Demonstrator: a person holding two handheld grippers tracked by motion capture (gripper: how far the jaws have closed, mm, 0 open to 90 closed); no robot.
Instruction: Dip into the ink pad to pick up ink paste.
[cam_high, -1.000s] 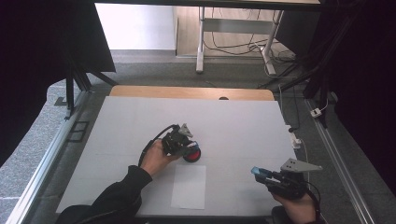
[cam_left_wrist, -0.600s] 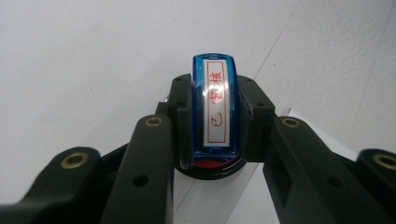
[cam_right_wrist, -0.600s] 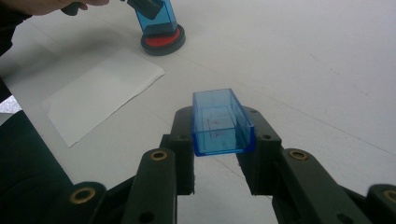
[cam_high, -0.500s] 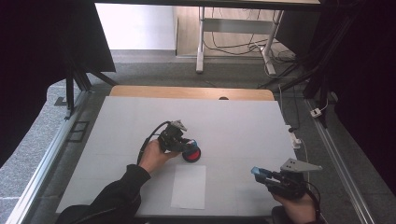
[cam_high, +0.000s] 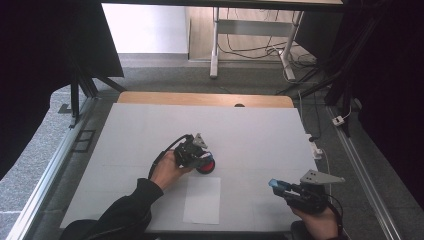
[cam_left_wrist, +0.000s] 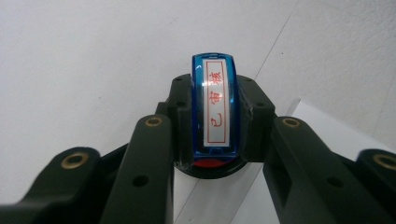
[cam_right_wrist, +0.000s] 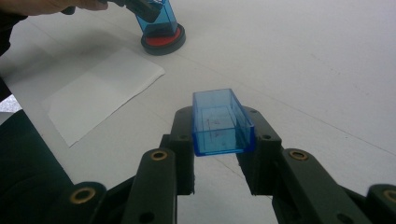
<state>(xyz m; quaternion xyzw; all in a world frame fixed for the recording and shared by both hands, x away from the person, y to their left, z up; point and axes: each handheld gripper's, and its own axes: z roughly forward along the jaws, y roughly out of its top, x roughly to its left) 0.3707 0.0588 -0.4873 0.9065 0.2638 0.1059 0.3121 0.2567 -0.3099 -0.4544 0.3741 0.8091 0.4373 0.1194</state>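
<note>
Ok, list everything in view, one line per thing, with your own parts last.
stamp: 1, blue body with a white label in red characters, pressed on the ink pad, held by the left gripper.
ink pad: 1, red in a black rim, table centre.
stamp cap: 1, clear blue, open box, held by the right gripper.
paper sheet: 1, white, near table edge, beside the ink pad.
table: 1, white top, wooden far edge.
left gripper: 1, black, fingers shut on the stamp.
right gripper: 1, black, near right corner.

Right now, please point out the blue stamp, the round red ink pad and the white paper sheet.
blue stamp (cam_left_wrist: 215, 105), left gripper view, labelled top.
round red ink pad (cam_right_wrist: 163, 40), right gripper view, red surface.
white paper sheet (cam_high: 202, 200), high view, middle.
</note>
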